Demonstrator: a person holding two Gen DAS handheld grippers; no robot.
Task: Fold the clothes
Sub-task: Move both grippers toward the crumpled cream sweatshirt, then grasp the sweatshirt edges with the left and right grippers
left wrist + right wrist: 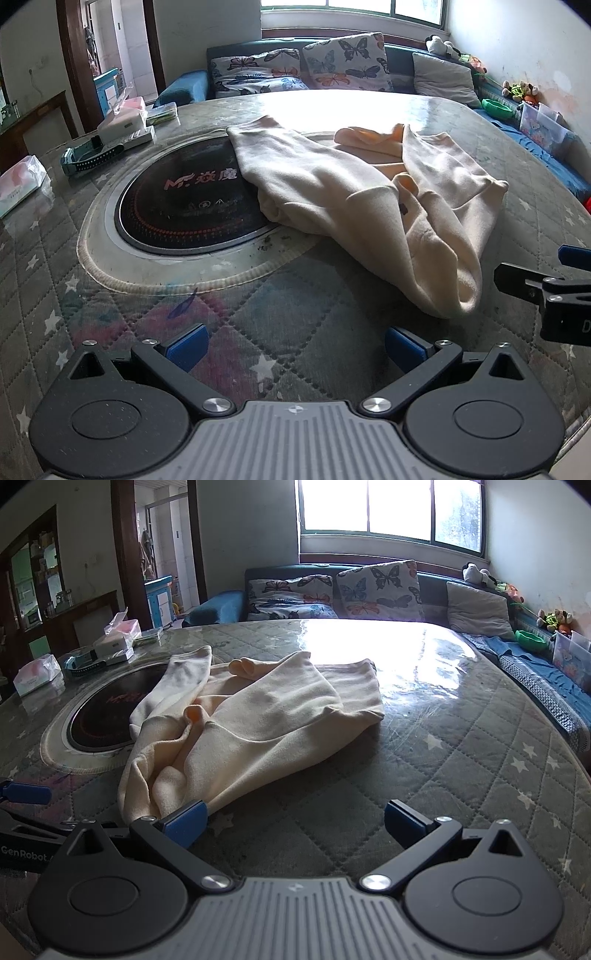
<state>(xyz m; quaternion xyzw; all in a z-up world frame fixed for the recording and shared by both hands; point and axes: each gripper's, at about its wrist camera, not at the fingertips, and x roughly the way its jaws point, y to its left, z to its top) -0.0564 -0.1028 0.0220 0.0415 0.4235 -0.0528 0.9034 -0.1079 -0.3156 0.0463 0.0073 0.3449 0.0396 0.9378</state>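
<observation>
Nearest the left wrist camera, the left gripper (293, 349) hovers over the near edge of the round table (306, 317), its two blue-padded fingers (186, 347) spread wide with nothing between them. The right gripper (295, 821) is likewise spread over the near edge in its own view; its left pad (186, 821) sits just at the closest fold of the garment, though whether it touches the cloth is hard to tell. In the left view the right gripper shows only partly, cut off at the frame's right side.

One cream garment (369, 188) lies rumpled a little right of the table's centre, with two long tube-like parts showing and a peach lining visible in the folds; one end drapes over the right side of the single black induction cooktop (184, 206) sunk into the middle of the table. The part of the cooktop under the cloth is hidden.

Along the left edge of the table lie one tissue pack (20, 184), one teal-and-black device (88, 155), a white box (125, 123) and a clear case (162, 112); their details are too small to make out. The far edge of the table is washed out by window glare.

Behind the table a sofa (218, 609) holds two butterfly-print cushions (380, 587) and one grey cushion (476, 609). Small stuffed toys (554, 620) sit at the right end, too blurred to count
</observation>
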